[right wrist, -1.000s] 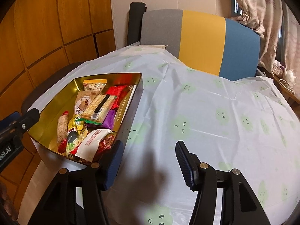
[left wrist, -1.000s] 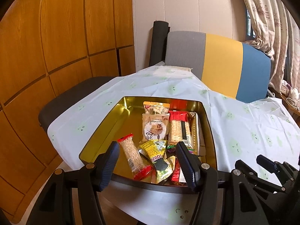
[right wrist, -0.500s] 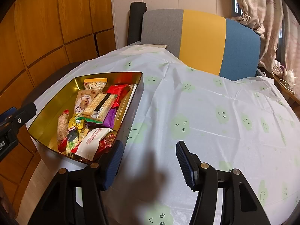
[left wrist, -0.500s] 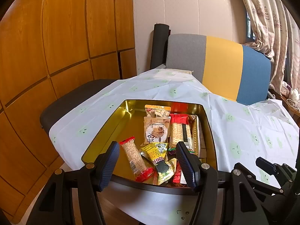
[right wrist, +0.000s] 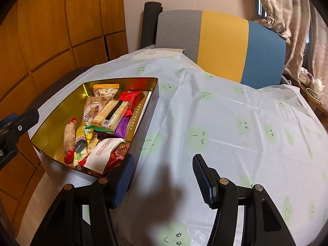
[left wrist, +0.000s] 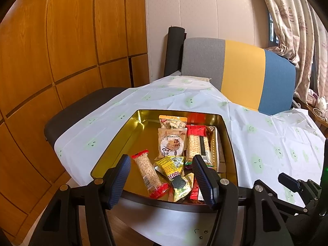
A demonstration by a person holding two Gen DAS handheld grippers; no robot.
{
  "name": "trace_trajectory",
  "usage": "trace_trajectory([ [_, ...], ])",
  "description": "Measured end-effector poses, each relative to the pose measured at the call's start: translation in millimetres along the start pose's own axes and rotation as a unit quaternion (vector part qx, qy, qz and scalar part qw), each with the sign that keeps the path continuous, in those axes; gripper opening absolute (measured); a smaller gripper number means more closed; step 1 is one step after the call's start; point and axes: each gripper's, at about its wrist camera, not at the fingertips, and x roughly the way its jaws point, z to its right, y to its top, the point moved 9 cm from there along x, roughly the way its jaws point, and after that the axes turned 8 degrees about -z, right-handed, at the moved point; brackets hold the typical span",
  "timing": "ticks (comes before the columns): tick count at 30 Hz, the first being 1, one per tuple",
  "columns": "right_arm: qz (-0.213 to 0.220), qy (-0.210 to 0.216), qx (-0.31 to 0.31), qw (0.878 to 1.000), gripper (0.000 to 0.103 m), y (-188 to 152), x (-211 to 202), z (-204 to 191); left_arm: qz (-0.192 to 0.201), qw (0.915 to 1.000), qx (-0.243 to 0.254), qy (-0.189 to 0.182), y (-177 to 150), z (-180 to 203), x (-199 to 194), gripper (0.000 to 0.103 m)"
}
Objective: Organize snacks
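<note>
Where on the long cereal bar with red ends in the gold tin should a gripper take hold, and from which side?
Grip the cereal bar across its narrow middle, coming down from above. It lies flat on the tin, with bare floor on its left and a yellow packet close on its right, so the fingers probably fit best straddling its width. The open left gripper is nearest.

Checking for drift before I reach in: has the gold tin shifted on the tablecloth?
No. The gold tin sits by the same printed faces on the tablecloth.
</note>
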Motion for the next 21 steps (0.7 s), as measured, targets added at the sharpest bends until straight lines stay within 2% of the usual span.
trace_trajectory([
  [13,-0.004,0.000,-0.002,1.000,0.061,-2,3,-1,-0.001,0.9999,0.010,0.000,2,4,0,0.063],
  [14,-0.004,0.000,-0.001,1.000,0.061,-2,3,-1,0.000,0.9999,0.011,0.000,2,5,0,0.061],
  [15,-0.005,0.000,0.000,1.000,0.061,-2,4,0,0.004,0.9999,0.015,0.003,3,5,0,0.053],
  [16,-0.005,0.000,0.001,1.000,0.061,-2,4,1,0.010,0.9998,0.019,0.006,5,6,-2,0.050],
  [21,-0.008,0.000,0.012,1.000,0.061,-1,7,10,0.011,0.9998,0.018,-0.002,7,7,-1,0.049],
])
